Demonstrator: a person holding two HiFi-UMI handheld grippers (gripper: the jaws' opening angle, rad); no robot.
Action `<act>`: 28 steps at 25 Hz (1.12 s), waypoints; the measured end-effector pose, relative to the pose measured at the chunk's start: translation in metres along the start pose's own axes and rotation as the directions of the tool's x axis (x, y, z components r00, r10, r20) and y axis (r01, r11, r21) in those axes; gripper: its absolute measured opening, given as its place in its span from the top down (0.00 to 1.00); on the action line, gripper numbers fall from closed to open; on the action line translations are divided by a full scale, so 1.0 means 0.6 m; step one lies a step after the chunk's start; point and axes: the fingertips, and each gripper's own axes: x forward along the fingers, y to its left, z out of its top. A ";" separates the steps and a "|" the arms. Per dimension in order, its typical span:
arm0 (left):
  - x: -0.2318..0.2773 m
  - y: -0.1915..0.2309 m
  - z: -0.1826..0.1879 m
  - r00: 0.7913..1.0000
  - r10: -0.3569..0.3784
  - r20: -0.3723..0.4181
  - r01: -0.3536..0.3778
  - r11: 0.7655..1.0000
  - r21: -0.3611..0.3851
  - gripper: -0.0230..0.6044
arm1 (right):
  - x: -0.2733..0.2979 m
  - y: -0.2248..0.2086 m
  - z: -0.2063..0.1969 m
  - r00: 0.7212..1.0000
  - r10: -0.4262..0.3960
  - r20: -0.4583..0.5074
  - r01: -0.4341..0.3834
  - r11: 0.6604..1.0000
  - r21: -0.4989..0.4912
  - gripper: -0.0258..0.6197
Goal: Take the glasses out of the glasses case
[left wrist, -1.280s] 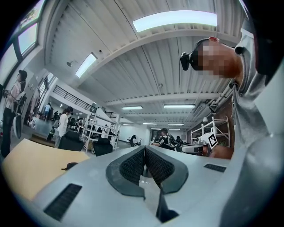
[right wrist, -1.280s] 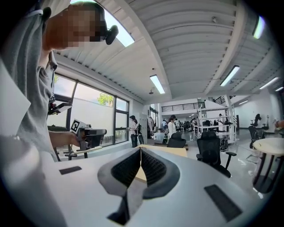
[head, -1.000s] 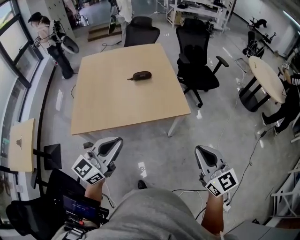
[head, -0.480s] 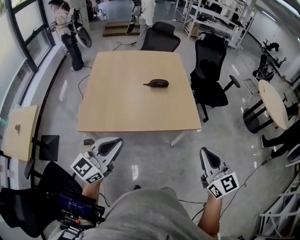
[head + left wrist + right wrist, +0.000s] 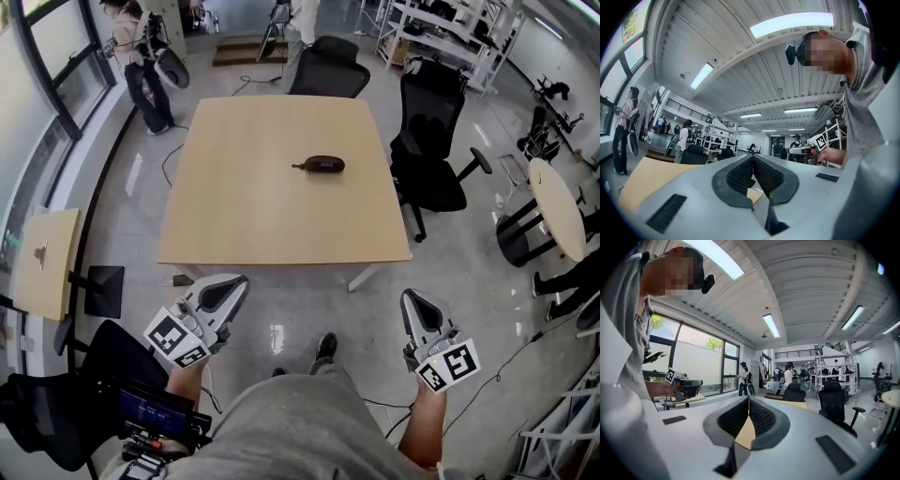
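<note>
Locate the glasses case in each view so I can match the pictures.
Head view: glasses case lies right of centre on the wooden table.
Left gripper view: not in it.
Right gripper view: not in it.
Shared landmark: that table, in all three.

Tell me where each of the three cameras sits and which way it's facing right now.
Head view: on the person's head, looking steeply down at the table with the glasses case; shows left tool, right tool and the torso.
Left gripper view: on the left tool, angled up along its shut jaws toward room and ceiling; shows the person's torso.
Right gripper view: on the right tool, likewise angled up along shut jaws; shows the torso.
Shared: each gripper view catches the table and the opposite tool.
</note>
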 end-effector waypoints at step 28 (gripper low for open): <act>0.348 0.071 -0.012 0.976 0.215 -0.017 -0.214 0.976 0.042 0.95 | 0.179 -0.365 -0.005 0.961 0.274 0.031 -0.275 0.961 0.035 0.95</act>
